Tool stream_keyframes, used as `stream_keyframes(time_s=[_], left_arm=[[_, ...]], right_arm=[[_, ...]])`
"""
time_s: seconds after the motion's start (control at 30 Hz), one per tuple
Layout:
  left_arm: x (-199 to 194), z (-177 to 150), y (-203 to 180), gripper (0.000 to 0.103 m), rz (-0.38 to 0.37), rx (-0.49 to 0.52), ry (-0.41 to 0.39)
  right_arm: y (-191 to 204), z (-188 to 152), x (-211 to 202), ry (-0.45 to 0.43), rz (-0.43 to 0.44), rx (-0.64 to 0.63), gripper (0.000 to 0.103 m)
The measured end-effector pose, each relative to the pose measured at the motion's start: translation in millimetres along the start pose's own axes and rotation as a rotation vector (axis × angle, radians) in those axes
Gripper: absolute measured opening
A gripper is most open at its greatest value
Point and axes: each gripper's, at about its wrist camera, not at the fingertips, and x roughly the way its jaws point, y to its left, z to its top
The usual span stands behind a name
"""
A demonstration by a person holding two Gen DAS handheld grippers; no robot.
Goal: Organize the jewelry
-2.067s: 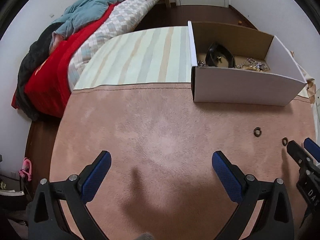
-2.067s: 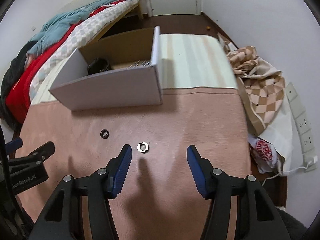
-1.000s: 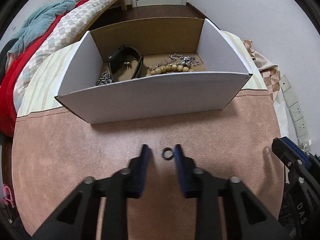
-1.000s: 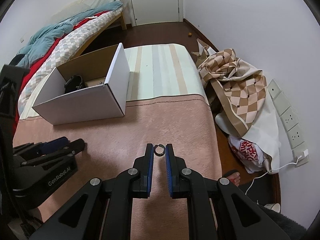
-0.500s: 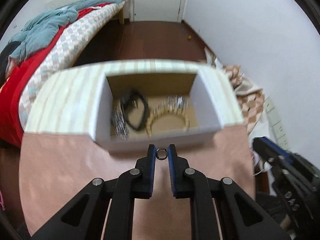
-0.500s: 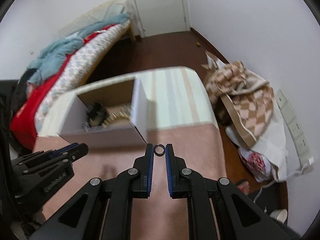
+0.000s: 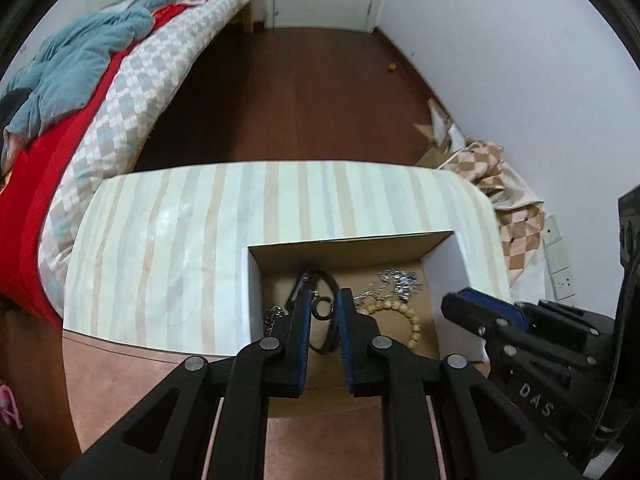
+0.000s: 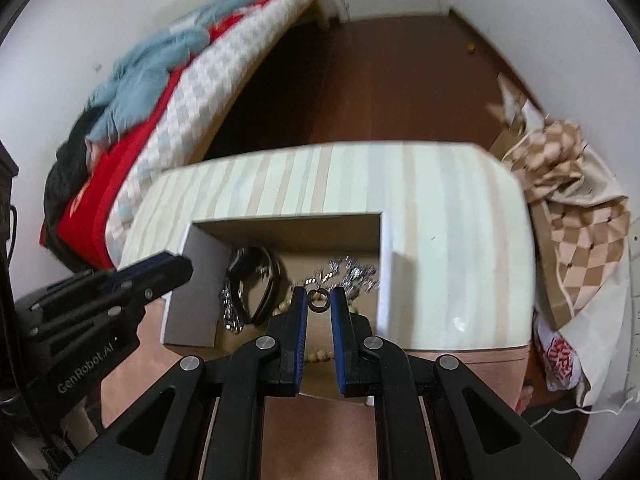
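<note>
While poised above the open cardboard box [image 7: 352, 246], left gripper [image 7: 322, 307] pinching a dark ring [image 7: 322, 309] between its blue pads, ring face turned toward the camera, hole looking back along the fingers. Right gripper [image 8: 319, 301] likewise pressed onto a second small ring [image 8: 319, 301], also face-on, over the same box [image 8: 288, 226]. No long axis to either ring, both round. Below, on the box floor: black strap [image 7: 326, 280] curled at left, beaded bracelet [image 7: 404, 312] in the middle, silver chain [image 7: 400, 280] heaped toward the right wall. Box resting on a striped cloth [image 7: 200, 240] bordering pink fabric [image 7: 120, 364].
</note>
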Motion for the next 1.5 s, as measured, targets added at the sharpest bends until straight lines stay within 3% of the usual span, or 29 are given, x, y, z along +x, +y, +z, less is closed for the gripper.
stream_keyframes(time_s=[0.13, 0.2, 0.27, 0.3, 0.43, 0.5, 0.53, 0.7, 0.77, 0.83, 1.13, 1.5], left_arm=[[1, 6, 6, 0.015, 0.009, -0.034, 0.007], [-1, 5, 9, 0.026, 0.024, -0.043, 0.002], [-3, 2, 12, 0.063, 0.038, -0.048, -0.009], [-6, 0, 14, 0.068, 0.049, -0.050, -0.017], [-16, -16, 26, 0.071, 0.086, -0.067, -0.038], [-18, -25, 31, 0.088, 0.105, -0.079, -0.042], [-20, -33, 34, 0.094, 0.116, -0.085, -0.045], [-26, -55, 39, 0.102, 0.165, -0.106, -0.054], [-29, -62, 40, 0.103, 0.168, -0.114, -0.054], [-33, -67, 39, 0.103, 0.177, -0.118, -0.051], [-93, -84, 28, 0.103, 0.176, -0.116, -0.121], [-205, -117, 7, 0.102, 0.201, -0.071, -0.261]], right_arm=[[-1, 3, 7, 0.056, 0.004, 0.002, 0.014], [-3, 4, 4, 0.052, 0.004, 0.009, 0.023], [-6, 2, -2, 0.040, 0.006, 0.019, 0.029], [-7, 0, -5, 0.034, 0.009, 0.028, 0.029], [-9, -7, -18, -0.004, -0.022, 0.032, 0.030], [-8, -14, -24, -0.026, -0.054, 0.027, 0.034], [-8, -19, -27, -0.037, -0.081, 0.022, 0.042], [-2, -37, -36, -0.073, -0.201, -0.005, 0.074], [1, -43, -39, -0.081, -0.244, -0.016, 0.093], [4, -49, -42, -0.083, -0.274, -0.018, 0.100], [25, -74, -90, -0.142, -0.350, -0.021, 0.100], [63, -119, -208, -0.284, -0.348, -0.013, 0.100]])
